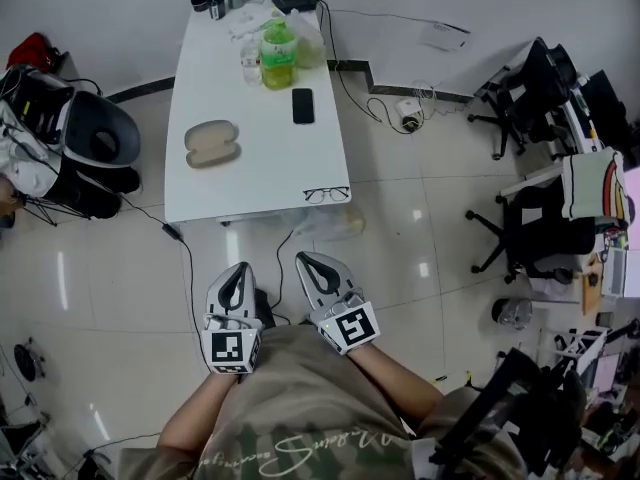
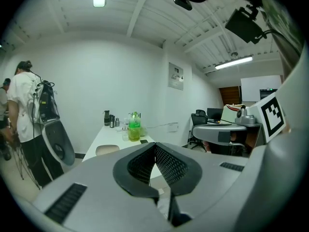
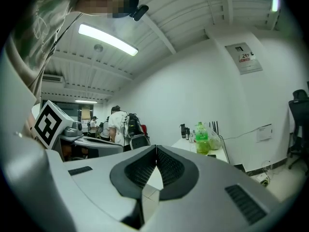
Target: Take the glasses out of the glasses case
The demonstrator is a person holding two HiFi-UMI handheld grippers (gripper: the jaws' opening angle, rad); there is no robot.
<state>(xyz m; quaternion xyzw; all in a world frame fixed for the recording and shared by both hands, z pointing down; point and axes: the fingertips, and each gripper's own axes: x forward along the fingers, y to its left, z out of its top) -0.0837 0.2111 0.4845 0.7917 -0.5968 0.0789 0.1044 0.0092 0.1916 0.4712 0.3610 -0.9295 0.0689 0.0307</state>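
So we've got both grippers pulled in close to our body, over the floor tiles and well short of the white table (image 1: 262, 183). The left gripper (image 1: 238, 267) has its jaws pressed together at the tips with nothing between them. You can see the ribbed pads meeting in a V in its own view (image 2: 155, 147). Same deal with the right gripper (image 1: 305, 259): its jaws are closed tip to tip on nothing (image 3: 155, 149).

The glasses case (image 1: 211, 143) is a beige oval that looks closed. It lies flat on the left half of the table, well apart from both sets of fingers. From the left gripper view it shows up as a pale lump (image 2: 107, 149) beyond the jaws and a bit left of them.

The glasses (image 1: 327, 194) sit on the table by themselves, right at the near edge by the right corner, well apart from the case. They're the nearest task thing to the right gripper, but nothing's touching them.

Further back there's a dark phone (image 1: 303, 106) and a green bottle (image 1: 278, 56).
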